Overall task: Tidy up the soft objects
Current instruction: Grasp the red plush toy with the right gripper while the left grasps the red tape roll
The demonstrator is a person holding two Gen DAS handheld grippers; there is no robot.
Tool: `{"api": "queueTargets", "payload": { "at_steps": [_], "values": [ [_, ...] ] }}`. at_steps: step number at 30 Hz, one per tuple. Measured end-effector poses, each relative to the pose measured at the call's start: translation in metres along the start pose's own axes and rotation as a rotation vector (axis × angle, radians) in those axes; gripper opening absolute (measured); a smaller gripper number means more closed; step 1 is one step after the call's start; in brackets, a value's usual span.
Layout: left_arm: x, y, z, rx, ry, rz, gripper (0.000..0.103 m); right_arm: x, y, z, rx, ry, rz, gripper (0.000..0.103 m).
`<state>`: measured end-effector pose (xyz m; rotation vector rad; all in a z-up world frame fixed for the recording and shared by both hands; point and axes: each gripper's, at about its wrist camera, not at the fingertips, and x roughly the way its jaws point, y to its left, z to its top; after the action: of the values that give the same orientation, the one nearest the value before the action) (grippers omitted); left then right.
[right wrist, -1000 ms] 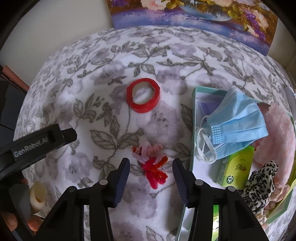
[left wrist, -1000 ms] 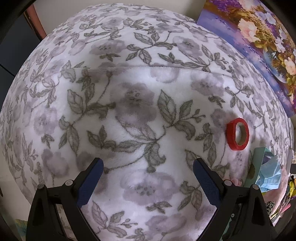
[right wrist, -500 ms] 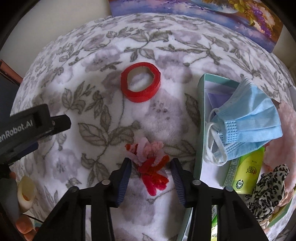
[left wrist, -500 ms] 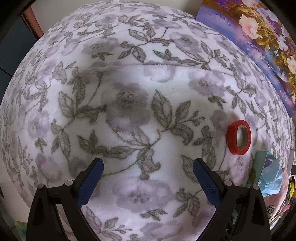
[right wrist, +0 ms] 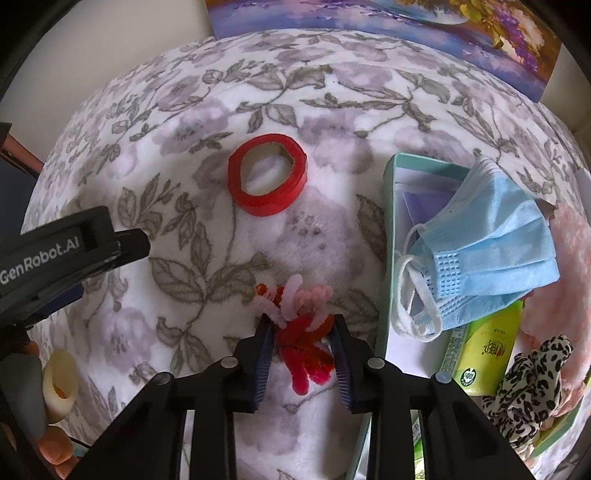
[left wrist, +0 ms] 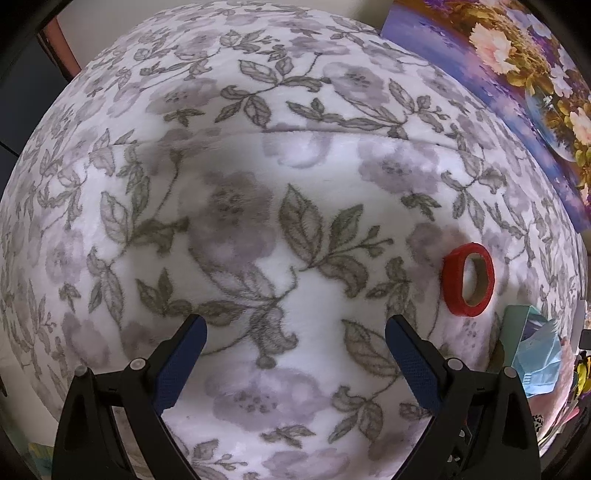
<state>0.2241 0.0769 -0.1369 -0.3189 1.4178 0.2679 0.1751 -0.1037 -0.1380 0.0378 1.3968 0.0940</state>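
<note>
Right claw (right wrist: 301,325) points down at the flowery fleece blanket (right wrist: 177,206) and its jaws have just been closing in on the bundle of red and pink pipe cleaners (right wrist: 299,325). The bundle sits right between the pads, and they look like they're touching its sides, squeezing it. Its fuzzy pink ends stick out past the fingertips.

Left claw (left wrist: 295,332) is spread wide apart with nothing in it, hanging over a bare patch of blanket; in the right view it pokes in from the left edge (right wrist: 92,240).

Just right of the pipe cleaners is a teal tray (right wrist: 389,192), with a blue face mask (right wrist: 491,258) draped over its near side, a green tissue pack (right wrist: 484,354) below that, a leopard-print fabric thing (right wrist: 532,384) and something pink and fluffy (right wrist: 565,266) further right.

Further out on the blanket lies a roll of red tape (right wrist: 266,179), flat, well apart from the bundle. At the far edge a flower painting (right wrist: 369,18) leans against the wall.
</note>
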Motion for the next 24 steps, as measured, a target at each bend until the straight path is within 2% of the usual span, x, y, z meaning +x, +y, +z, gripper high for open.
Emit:
{"api": "queueTargets", "payload": {
  "at_steps": [6, 16, 24],
  "values": [
    [0.000, -0.015, 0.004, 0.005, -0.009, -0.028, 0.097, -0.012, -0.011, 0.009, 0.026, -0.030, 0.019, 0.031],
    [-0.005, -0.050, 0.012, 0.025, -0.039, -0.079, 0.097, -0.050, -0.029, 0.026, 0.045, -0.132, 0.010, 0.031],
    [-0.003, -0.083, 0.013, 0.082, -0.056, -0.117, 0.097, -0.066, -0.051, 0.034, 0.096, -0.201, 0.000, 0.031]
  ]
}}
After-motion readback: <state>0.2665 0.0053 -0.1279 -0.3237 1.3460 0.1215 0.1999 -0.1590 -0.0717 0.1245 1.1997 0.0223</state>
